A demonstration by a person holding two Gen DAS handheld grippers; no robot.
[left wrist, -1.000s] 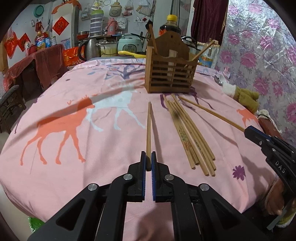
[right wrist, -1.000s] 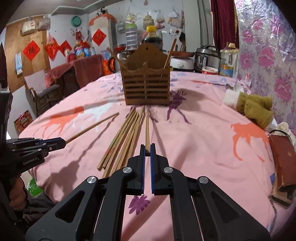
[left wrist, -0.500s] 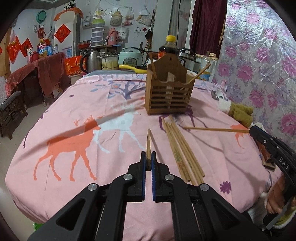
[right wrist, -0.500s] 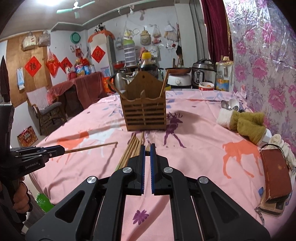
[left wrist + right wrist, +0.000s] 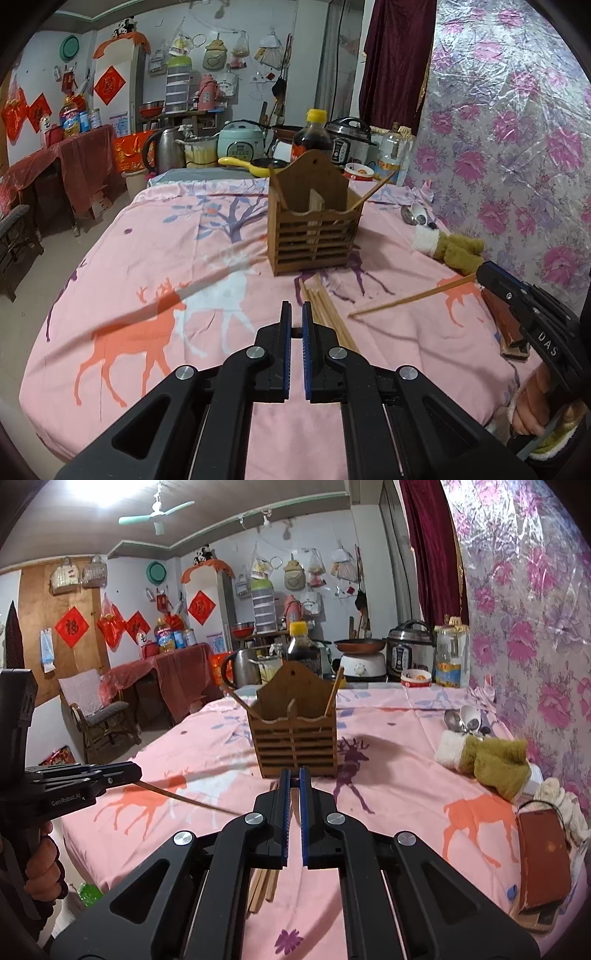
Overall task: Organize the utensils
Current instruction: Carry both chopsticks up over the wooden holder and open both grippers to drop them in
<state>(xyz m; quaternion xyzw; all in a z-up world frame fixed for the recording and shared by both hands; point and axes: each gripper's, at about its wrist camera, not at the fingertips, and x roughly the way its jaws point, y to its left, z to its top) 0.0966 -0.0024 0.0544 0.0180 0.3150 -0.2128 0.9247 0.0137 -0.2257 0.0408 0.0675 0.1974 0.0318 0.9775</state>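
My left gripper [image 5: 294, 317] and right gripper [image 5: 294, 781] each clench one chopstick, lifted above the pink surface [image 5: 155, 258]. The wooden holder [image 5: 314, 225] stands ahead of both; the loose chopsticks [image 5: 327, 314] lie just before it.

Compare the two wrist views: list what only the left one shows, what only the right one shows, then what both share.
Left wrist only: the right claw gripping a chopstick, and a yellow-handled pan.

Right wrist only: the left claw gripping its chopstick, a ceiling fan and a wicker chair.

Both: the wooden utensil holder, loose chopsticks on the pink deer tablecloth, and the soy sauce bottle.
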